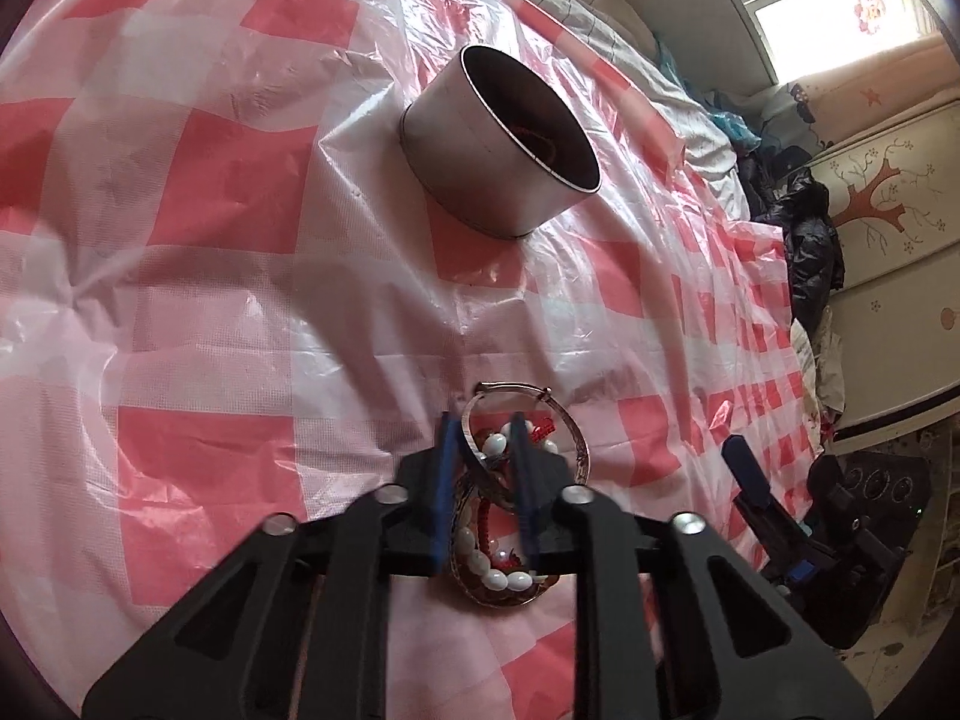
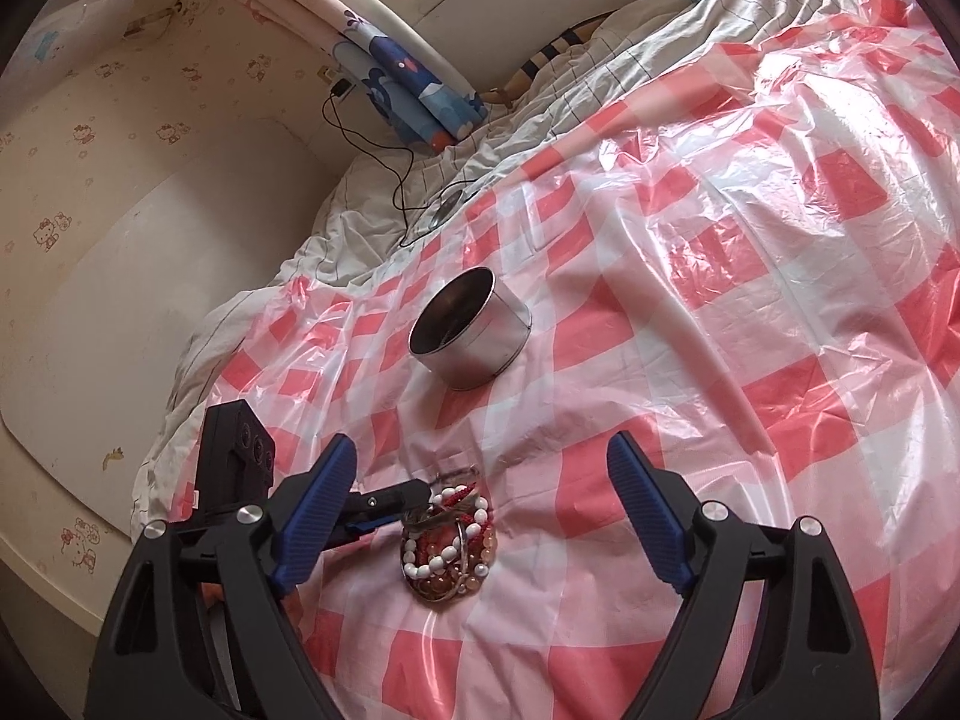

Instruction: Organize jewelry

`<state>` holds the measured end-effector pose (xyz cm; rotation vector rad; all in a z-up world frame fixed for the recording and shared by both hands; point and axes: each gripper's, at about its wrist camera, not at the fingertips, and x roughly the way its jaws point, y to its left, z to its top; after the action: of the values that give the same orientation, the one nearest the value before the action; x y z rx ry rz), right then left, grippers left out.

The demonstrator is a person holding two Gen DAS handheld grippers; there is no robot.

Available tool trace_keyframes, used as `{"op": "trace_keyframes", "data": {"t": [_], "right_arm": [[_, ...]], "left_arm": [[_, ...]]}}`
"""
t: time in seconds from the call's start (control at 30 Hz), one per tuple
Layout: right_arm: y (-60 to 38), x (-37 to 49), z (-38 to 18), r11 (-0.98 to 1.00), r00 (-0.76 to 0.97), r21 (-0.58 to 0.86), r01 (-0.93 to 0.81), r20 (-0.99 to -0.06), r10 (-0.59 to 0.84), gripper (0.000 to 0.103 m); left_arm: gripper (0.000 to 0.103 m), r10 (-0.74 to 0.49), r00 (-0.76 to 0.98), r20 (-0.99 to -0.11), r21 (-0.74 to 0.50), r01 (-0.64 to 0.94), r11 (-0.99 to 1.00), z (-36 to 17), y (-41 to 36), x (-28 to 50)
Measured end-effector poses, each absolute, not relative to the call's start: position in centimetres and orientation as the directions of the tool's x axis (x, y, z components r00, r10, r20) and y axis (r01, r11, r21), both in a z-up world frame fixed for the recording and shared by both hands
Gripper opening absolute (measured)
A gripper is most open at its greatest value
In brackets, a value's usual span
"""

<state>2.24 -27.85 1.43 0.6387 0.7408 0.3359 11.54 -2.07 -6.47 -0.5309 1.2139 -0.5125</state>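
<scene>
A pile of jewelry (image 2: 447, 546) lies on the pink checked plastic sheet (image 2: 750, 312): white bead bracelets, a red string and amber beads. A round metal tin (image 1: 498, 141) stands open farther back, with something red inside; it also shows in the right wrist view (image 2: 471, 330). My left gripper (image 1: 483, 450) is shut on a silver bangle (image 1: 528, 426) at the top of the pile. My right gripper (image 2: 486, 480) is open wide and empty, just in front of the pile.
The sheet covers a bed with a white quilt (image 2: 600, 78) at its far side. A black cable (image 2: 384, 162) lies on the quilt. Dark clothes (image 1: 807, 240) are piled by a cabinet (image 1: 894, 228) past the bed's edge.
</scene>
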Motion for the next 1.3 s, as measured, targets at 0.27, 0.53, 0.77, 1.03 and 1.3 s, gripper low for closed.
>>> {"op": "trace_keyframes", "data": {"t": [0.27,0.53,0.77,1.03,1.3], "right_arm": [[-25.7,3.1,0.4,0.797,0.614,0.595,-0.1,-0.594,0.52,0.082],[-20.4,4.0,-0.4,0.838,0.509,0.482,-0.254,-0.67,0.54,0.056],[-17.2,4.7,-1.3,0.894,0.494,0.316,-0.319,-0.75,0.441,0.04],[-15.8,5.0,-2.7,0.922,0.488,0.212,-0.324,-0.798,0.354,0.013],[-16.9,4.3,-1.0,0.907,0.532,0.274,-0.319,-0.74,0.411,0.008]], "left_arm": [[0.005,-0.681,0.317,-0.66,-0.689,0.104,0.717,-4.9,-1.2,11.9],[0.005,-0.657,0.411,-0.632,-0.7,0.063,0.712,-3.3,2.7,12.1],[0.005,-0.624,0.408,-0.666,-0.672,0.034,0.74,-4.1,4.6,12.4],[0.005,-0.573,0.384,-0.724,-0.612,0.025,0.791,-5.4,4.3,12.9],[0.005,-0.566,0.394,-0.724,-0.606,0.027,0.795,-5.1,4.4,12.8]]}}
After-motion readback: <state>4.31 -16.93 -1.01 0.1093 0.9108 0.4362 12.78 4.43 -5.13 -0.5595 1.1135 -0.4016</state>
